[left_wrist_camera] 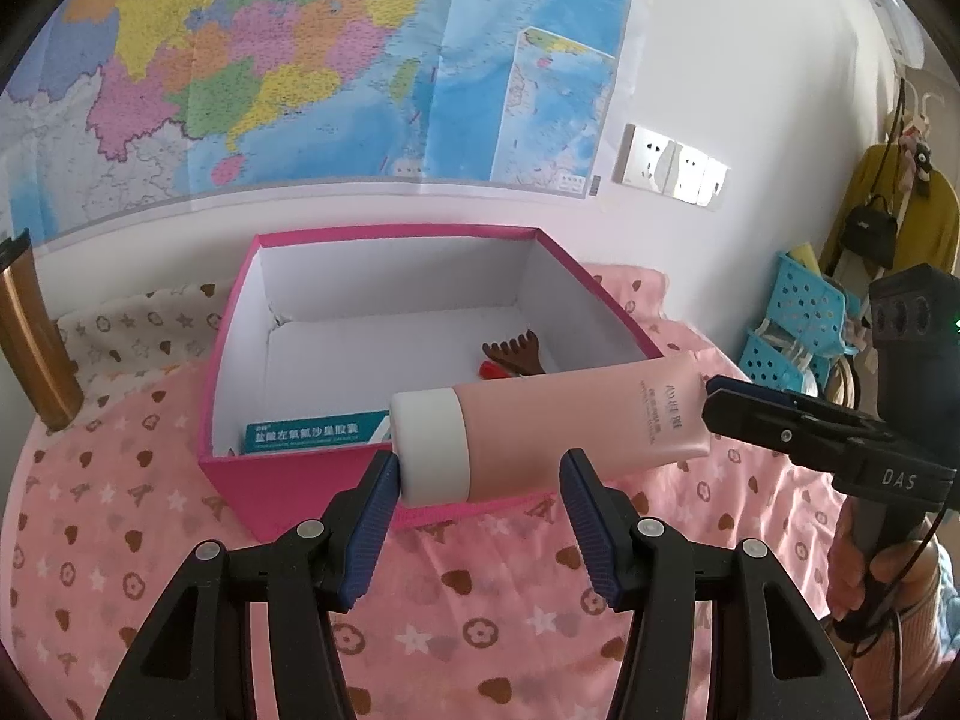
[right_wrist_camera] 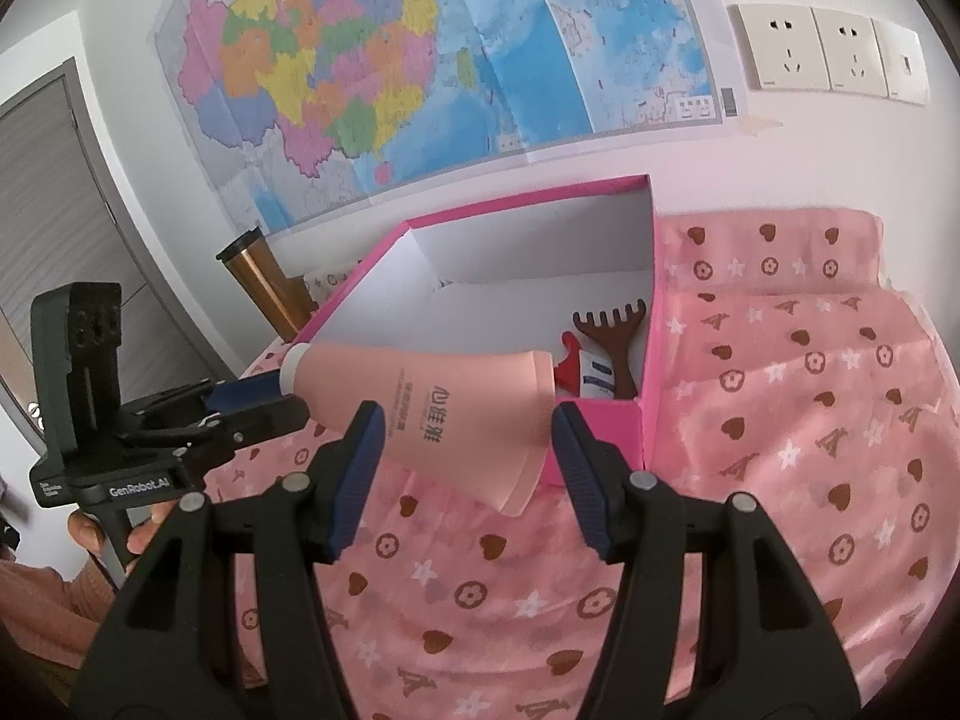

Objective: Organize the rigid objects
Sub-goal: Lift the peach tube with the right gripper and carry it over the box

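A pink tube with a white cap is held level above the near edge of the pink box. Both grippers span it lengthwise. My left gripper has one pad on the white cap and the other pad apart from the tube. My right gripper has its jaws wide on either side of the tube's flat end. It also shows in the left wrist view. The box holds a brown comb, a small red-and-white item and a teal medicine carton.
The box sits on a pink patterned cloth. A copper tumbler stands left of the box by the wall. Blue baskets stand at the far right. A map and wall sockets are behind.
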